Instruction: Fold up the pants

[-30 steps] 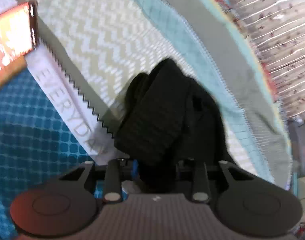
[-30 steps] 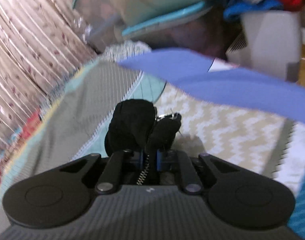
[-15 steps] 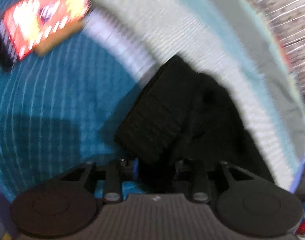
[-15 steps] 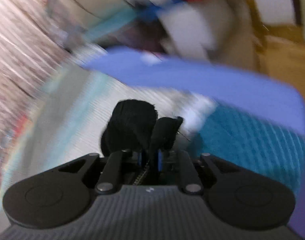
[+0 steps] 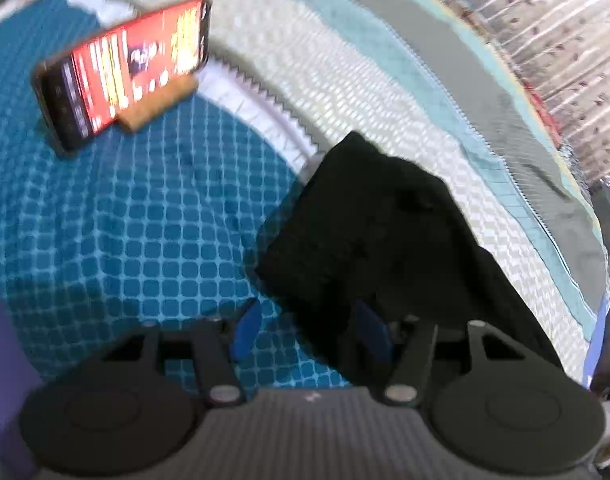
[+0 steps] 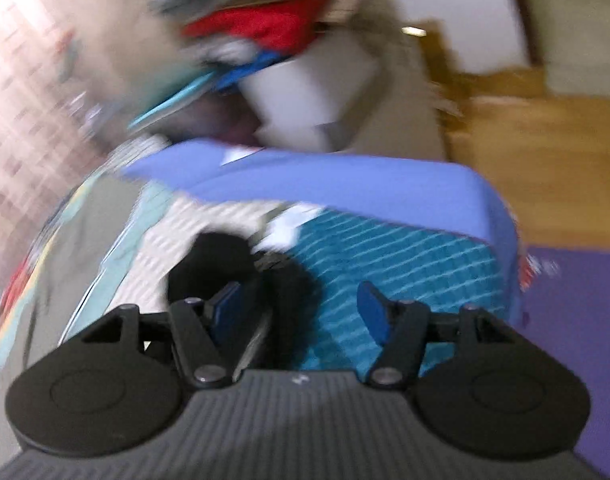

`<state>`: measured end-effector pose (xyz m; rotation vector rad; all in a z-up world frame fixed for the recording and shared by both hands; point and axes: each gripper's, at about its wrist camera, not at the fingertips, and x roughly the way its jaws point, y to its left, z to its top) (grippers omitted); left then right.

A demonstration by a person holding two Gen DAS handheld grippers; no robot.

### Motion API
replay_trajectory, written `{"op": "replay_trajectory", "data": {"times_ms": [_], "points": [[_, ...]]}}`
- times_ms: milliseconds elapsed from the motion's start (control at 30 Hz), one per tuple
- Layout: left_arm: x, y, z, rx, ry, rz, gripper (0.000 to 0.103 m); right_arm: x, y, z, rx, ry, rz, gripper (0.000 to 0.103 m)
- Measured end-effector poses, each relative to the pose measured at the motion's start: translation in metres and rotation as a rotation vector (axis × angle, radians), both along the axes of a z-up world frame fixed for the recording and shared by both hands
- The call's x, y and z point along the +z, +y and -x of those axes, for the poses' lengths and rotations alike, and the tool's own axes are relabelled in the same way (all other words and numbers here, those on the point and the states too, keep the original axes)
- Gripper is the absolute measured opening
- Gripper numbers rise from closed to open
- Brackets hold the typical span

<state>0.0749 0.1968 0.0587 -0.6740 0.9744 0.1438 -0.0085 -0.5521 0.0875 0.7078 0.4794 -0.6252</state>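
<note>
The black pants (image 5: 369,240) lie folded into a thick, dark bundle on the patterned bedspread (image 5: 145,232), below and right of a lit phone (image 5: 125,76). The left hand-held gripper (image 5: 309,330) and the right hand-held gripper (image 6: 299,308) both stand spread wide, gripping nothing, the pants lying between their blue fingers.
</note>
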Motion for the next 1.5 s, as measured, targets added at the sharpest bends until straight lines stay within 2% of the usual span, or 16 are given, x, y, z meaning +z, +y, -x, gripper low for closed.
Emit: {"op": "replay_trajectory", "data": {"times_ms": [100, 233, 333, 433, 467, 533, 600, 700, 733, 900, 1033, 1100, 1167, 1233, 1400, 1500], "points": [[0.021, -0.015, 0.008, -0.057, -0.083, -0.054, 0.052, 0.005, 0.047, -0.010, 0.225, -0.004, 0.048, 0.065], [0.041, -0.047, -0.013, -0.179, -0.180, -0.135, 0.049, 0.002, 0.116, -0.033, 0.502, 0.002, 0.083, 0.053], [0.040, -0.077, -0.051, -0.312, -0.206, -0.160, 0.038, -0.009, 0.157, -0.046, 0.643, 0.017, 0.071, 0.042], [0.015, -0.101, -0.099, -0.390, -0.124, -0.156, 0.016, -0.030, 0.168, -0.060, 0.652, 0.062, 0.008, 0.037], [0.006, -0.107, -0.113, -0.391, -0.091, -0.169, 0.013, -0.039, 0.167, -0.062, 0.630, 0.087, -0.021, 0.037], [-0.013, -0.116, -0.143, -0.369, -0.041, -0.276, 0.009, -0.065, 0.158, -0.067, 0.583, 0.127, -0.099, 0.034], [-0.033, -0.110, -0.166, -0.311, 0.011, -0.336, 0.006, -0.079, 0.150, -0.054, 0.553, 0.044, -0.146, 0.027], [-0.047, -0.084, -0.175, -0.185, -0.001, -0.167, 0.006, -0.086, 0.134, -0.046, 0.534, -0.027, -0.257, 0.027], [-0.046, -0.085, -0.175, -0.180, 0.003, -0.167, 0.006, -0.086, 0.132, -0.044, 0.537, -0.036, -0.278, 0.026], [-0.027, -0.116, -0.150, -0.272, -0.001, -0.363, 0.007, -0.085, 0.134, -0.043, 0.540, -0.044, -0.295, 0.024], [-0.014, -0.141, -0.114, -0.314, -0.018, -0.413, 0.018, -0.079, 0.144, -0.044, 0.550, -0.041, -0.276, 0.027], [-0.008, -0.156, -0.094, -0.338, -0.032, -0.439, 0.019, -0.072, 0.147, -0.046, 0.557, -0.030, -0.266, 0.029], [-0.006, -0.172, -0.075, -0.375, -0.031, -0.457, 0.019, -0.066, 0.144, -0.032, 0.574, -0.038, -0.232, 0.039], [-0.007, -0.189, -0.059, -0.412, -0.023, -0.471, 0.021, -0.059, 0.149, -0.025, 0.598, -0.047, -0.163, 0.043], [-0.010, -0.222, -0.029, -0.486, -0.016, -0.518, 0.021, -0.043, 0.167, 0.000, 0.675, -0.058, 0.007, 0.043], [-0.012, -0.235, -0.019, -0.511, -0.016, -0.545, 0.024, -0.043, 0.174, 0.007, 0.698, -0.061, 0.012, 0.043]]}}
